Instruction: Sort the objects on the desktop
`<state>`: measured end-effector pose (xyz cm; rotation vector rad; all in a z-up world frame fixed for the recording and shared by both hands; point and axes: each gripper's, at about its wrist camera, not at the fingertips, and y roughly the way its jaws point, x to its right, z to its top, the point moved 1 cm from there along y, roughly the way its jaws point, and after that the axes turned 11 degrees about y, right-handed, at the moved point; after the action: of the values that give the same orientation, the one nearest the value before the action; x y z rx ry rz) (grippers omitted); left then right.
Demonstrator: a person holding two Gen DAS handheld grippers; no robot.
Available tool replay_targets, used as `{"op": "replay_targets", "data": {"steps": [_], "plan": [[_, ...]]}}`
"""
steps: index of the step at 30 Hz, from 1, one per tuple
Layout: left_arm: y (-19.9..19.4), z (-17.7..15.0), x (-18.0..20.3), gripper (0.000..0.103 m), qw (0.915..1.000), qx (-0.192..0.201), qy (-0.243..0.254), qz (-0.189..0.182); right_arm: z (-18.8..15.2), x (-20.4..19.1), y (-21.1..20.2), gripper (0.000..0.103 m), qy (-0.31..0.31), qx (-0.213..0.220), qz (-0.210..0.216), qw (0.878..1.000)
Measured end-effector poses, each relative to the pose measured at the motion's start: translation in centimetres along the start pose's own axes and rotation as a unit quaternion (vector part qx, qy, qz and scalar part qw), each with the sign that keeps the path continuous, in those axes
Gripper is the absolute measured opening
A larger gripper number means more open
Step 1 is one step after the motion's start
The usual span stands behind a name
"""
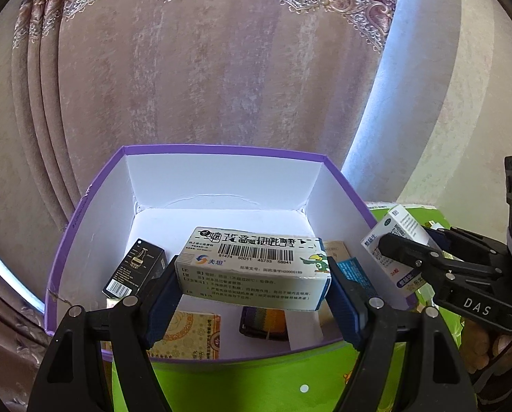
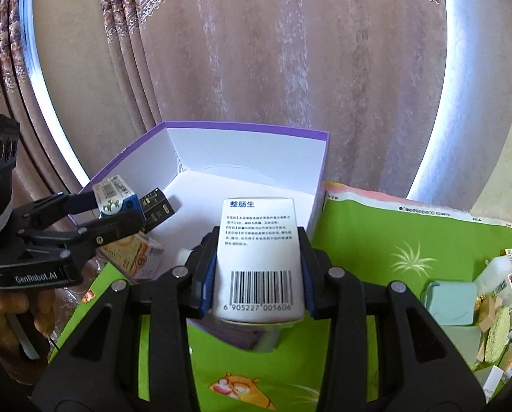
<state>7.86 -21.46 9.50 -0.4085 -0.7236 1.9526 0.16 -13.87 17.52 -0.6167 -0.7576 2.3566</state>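
Observation:
My left gripper (image 1: 252,274) is shut on a long white medicine box with a barcode and a green parrot (image 1: 252,264), held above the open purple-edged white box (image 1: 221,178). My right gripper (image 2: 259,261) is shut on a white medicine box with blue lettering and a barcode (image 2: 259,257), held over the box's near right corner (image 2: 319,185). In the left wrist view the right gripper (image 1: 386,250) and its box (image 1: 398,230) show at the right. In the right wrist view the left gripper (image 2: 115,209) and its box (image 2: 113,194) show at the left.
Inside the box lie a black carton (image 1: 134,267), a yellow patterned carton (image 1: 190,334), a striped dark item (image 1: 264,322) and a blue packet (image 1: 354,273). A green cartoon tablecloth (image 2: 376,240) covers the table. A pile of small boxes and a pale teal case (image 2: 453,304) lies at the right. Curtains hang behind.

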Motion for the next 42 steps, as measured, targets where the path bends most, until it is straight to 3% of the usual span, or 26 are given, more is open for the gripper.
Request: {"op": "replay_targets", "data": {"steps": [4,10,14,18,22,25,28,34,37,39,40,42], "plan": [[0.2,0.1,-0.2,0.077,1.0000,0.000,-0.002,0.002,0.1,-1.1,0.3,0.043,-0.012,0.006,0.016,1.000],[0.8,0.0,-1.1,0.084,0.9998,-0.013,-0.011,0.009,-0.7,-0.7,3.0,0.045,-0.009,-0.029,-0.006,1.000],[0.2,-0.3,-2.4,0.084,0.9995,-0.012,-0.016,0.023,-1.0,-0.5,1.8,0.063,-0.014,-0.013,-0.003,1.000],[-1.1,-0.7,-6.2,0.084,0.9966,-0.014,-0.051,0.063,-0.9,0.3,-0.6,0.073,-0.019,0.024,-0.039,0.999],[-0.3,-1.3,-9.8,0.083,0.9894,-0.064,-0.060,0.116,-0.7,1.9,0.0,0.076,0.007,0.006,-0.073,0.997],[1.4,-1.8,-11.4,0.067,0.9826,-0.108,-0.056,0.141,-0.3,3.2,0.8,0.076,0.044,-0.001,-0.076,0.996],[2.9,-2.3,-13.0,0.055,0.9788,-0.134,-0.066,0.141,0.3,3.6,0.9,0.073,0.049,-0.014,-0.082,0.995],[4.1,-2.6,-13.6,0.028,0.9784,-0.140,-0.065,0.138,0.3,3.6,0.6,0.074,0.033,-0.025,-0.052,0.998],[4.7,-2.7,-12.8,0.021,0.9800,-0.139,-0.061,0.128,-0.2,2.2,1.2,0.074,0.012,-0.014,-0.048,0.999],[4.8,-2.7,-12.6,0.021,0.9808,-0.139,-0.059,0.123,-0.4,1.1,1.5,0.075,-0.010,-0.029,-0.020,0.999],[4.8,-2.7,-12.5,0.021,0.9809,-0.138,-0.058,0.125,-0.9,0.1,1.7,0.080,-0.038,-0.052,0.012,0.998],[4.8,-2.6,-12.7,0.020,0.9810,-0.137,-0.061,0.122,-1.3,-1.2,1.3,0.090,-0.095,-0.040,0.017,0.995]]}}
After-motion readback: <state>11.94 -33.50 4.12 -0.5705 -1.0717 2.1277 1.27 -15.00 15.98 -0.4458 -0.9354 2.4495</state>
